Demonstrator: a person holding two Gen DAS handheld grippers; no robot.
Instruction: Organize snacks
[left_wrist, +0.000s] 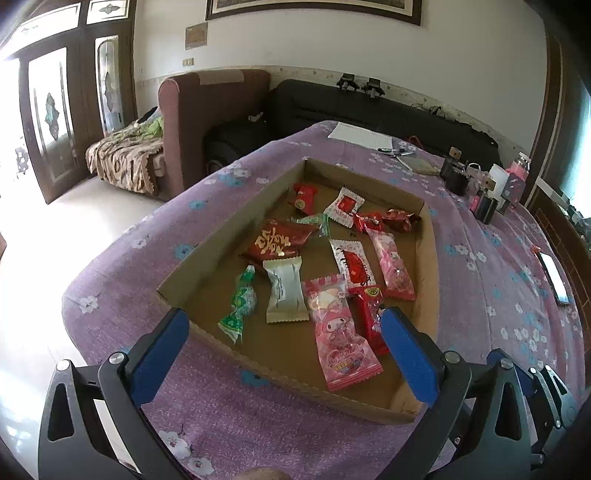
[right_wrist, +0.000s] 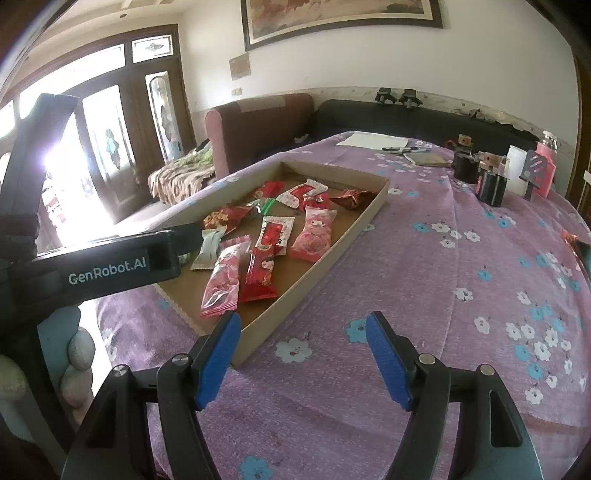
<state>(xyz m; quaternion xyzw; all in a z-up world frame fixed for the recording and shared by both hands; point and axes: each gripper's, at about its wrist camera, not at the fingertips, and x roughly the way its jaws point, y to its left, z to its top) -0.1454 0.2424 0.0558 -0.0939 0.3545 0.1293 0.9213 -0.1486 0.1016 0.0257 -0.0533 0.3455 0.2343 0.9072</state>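
A: We see the cardboard tray (left_wrist: 236, 218) lying on the purple flowered cloth (left_wrist: 229, 417) of the tabletop, close to its near left edge, with all the wrapped snacks (left_wrist: 284, 291) lying loose inside it.

B: Agreed. The pink packet (left_wrist: 341, 336) and a red packet (left_wrist: 369, 317) lie side by side at the tray's near end, and the green candy (left_wrist: 240, 302) lies toward its left wall.

A: Our left gripper (left_wrist: 284, 332) hangs over the tray's near rim with jaws wide and nothing between them.

B: Our right gripper (right_wrist: 303, 354) sits over the bare cloth just beside the tray's near right corner, jaws spread and empty too.

A: Along the far right edge of the tabletop stand small bottles (right_wrist: 491, 184), and there is paper (right_wrist: 373, 140) at the far edge.
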